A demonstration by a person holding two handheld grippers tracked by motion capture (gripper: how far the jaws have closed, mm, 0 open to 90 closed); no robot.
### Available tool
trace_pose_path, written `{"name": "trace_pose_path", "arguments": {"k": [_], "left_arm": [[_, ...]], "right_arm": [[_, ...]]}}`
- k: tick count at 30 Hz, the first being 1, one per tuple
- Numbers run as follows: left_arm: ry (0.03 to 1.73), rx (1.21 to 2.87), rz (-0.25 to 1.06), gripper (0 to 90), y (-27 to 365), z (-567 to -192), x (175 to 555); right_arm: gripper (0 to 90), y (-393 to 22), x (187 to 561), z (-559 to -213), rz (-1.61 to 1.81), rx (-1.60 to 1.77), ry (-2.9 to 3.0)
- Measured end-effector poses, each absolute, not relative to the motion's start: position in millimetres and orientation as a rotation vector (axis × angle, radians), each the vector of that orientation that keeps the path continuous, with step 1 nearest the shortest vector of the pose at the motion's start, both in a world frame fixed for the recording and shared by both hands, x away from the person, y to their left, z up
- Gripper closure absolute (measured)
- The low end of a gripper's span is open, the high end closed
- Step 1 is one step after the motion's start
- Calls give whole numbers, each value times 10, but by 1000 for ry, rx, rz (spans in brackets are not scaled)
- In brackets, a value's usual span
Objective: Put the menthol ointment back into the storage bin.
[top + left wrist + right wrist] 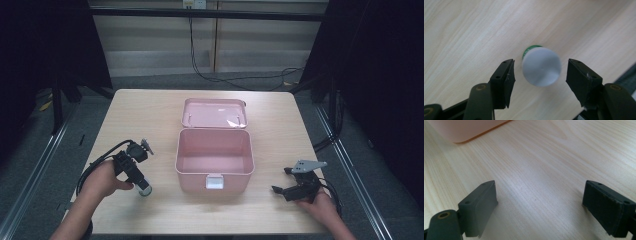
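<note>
A small container with a round white cap and a green body stands upright on the wooden table, left of an open pink box. My left gripper points down over it, open, with a jaw on each side of the cap and a gap between each pad and the cap. In the high view the left gripper sits at the table's front left with the container at its tip. My right gripper rests at the front right, open and with nothing between its jaws.
The pink box has nothing in it, and its lid lies flat behind it. A white latch sits on its front wall. A corner of the box shows in the right gripper view. Dark frames and cables surround the table.
</note>
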State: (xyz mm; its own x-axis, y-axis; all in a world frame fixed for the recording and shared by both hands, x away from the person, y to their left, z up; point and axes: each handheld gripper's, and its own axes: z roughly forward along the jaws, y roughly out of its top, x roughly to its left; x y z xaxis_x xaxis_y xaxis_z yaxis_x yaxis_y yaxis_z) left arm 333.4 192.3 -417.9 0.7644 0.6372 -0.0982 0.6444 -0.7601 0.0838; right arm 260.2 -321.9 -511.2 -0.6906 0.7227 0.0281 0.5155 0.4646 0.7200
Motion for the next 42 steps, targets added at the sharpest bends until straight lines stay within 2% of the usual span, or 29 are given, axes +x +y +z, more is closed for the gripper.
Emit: {"name": "trace_pose_path", "arguments": {"k": [7,11,19,31,42], "left_arm": [[1057,2835,-119,407,1886,-4316,3329],[1043,2833,-127,488,1882,-4324,3330],[1062,2851,-149,505,1850,-4269,3326],[1015,2888,-160,507,1794,-3781,3333],[973,2894,-166,507,1579,-3319,3387]], "right_arm": [[116,-3219,2602,-5112,1053,1059,2435],[116,-3219,2602,-5112,1053,1059,2435],[116,-3219,2602,-5112,1053,1059,2435],[116,-3219,2602,-5112,1053,1059,2435],[116,-3218,2603,-5113,1055,1057,2433]]}}
